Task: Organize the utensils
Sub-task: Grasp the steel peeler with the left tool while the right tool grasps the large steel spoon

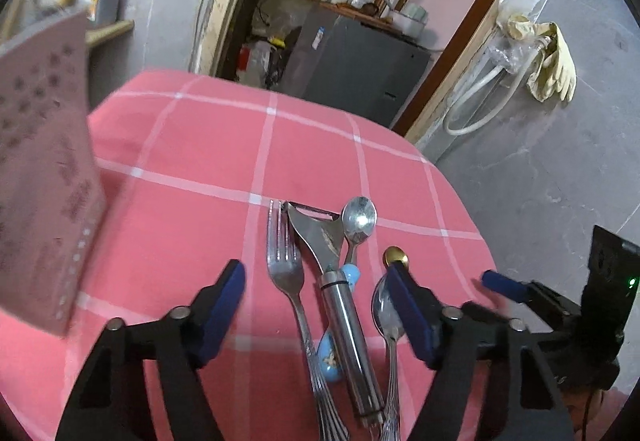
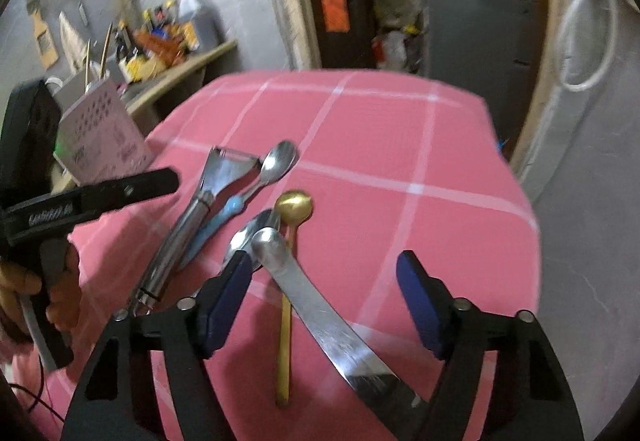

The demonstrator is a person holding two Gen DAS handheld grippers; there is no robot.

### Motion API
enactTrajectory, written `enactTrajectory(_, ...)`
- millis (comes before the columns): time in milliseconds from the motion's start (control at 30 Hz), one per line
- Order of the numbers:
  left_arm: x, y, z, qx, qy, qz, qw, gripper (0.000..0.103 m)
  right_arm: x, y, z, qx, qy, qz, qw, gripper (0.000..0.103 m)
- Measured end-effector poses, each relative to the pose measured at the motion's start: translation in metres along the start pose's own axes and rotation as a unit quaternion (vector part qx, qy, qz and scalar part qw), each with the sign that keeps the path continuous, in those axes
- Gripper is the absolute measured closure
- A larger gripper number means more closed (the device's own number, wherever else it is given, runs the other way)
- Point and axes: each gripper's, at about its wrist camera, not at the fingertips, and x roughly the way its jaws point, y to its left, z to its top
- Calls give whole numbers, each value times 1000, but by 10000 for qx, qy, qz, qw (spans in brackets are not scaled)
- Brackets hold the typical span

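Several utensils lie together on the pink checked tablecloth (image 1: pixel 192 145). In the left wrist view my left gripper (image 1: pixel 316 277) is open, its jaws astride a steel fork (image 1: pixel 286 273) and a steel peeler (image 1: pixel 334 253) without touching them. A blue-handled spoon (image 1: pixel 360 219), a gold spoon (image 1: pixel 396 256) and a steel spoon (image 1: pixel 385 311) lie just to the right. My right gripper (image 2: pixel 324 261) is also open, above a table knife (image 2: pixel 320 305) and the gold spoon (image 2: pixel 294 203). Its pads stand clear of both.
A pink perforated utensil holder (image 1: pixel 44 181) (image 2: pixel 104 129) stands at the table's left side, close to the left gripper. The cloth's right edge (image 2: pixel 528 209) drops to a grey floor. A doorway with a dark cabinet (image 1: pixel 360 69) lies beyond the table.
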Motion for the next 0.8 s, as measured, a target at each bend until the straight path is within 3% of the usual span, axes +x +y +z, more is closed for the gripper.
enactTrajectory(133, 17, 5, 7, -189, 188, -165, 9995, 57, 13, 5, 3, -174, 194, 204, 9995, 42)
enactTrajectory(233, 24, 5, 11, -200, 259, -226, 9992, 64, 20, 10, 8, -308, 290, 300, 9987, 50)
enactTrajectory(467, 43, 3, 17, -209, 616, -274, 9975, 69, 32, 16, 17, -571, 492, 405, 9963, 61)
enactTrajectory(567, 48, 3, 19, -251, 677, -318, 9969, 71, 32, 19, 20, -711, 595, 458, 9946, 73)
enactTrajectory(600, 49, 2, 20, -263, 693, -321, 9967, 72, 31, 18, 20, -726, 615, 459, 9944, 79)
enactTrajectory(800, 54, 6, 24, -447, 776, -333, 9954, 86, 25, 6, 18, -413, 624, 514, 9959, 86)
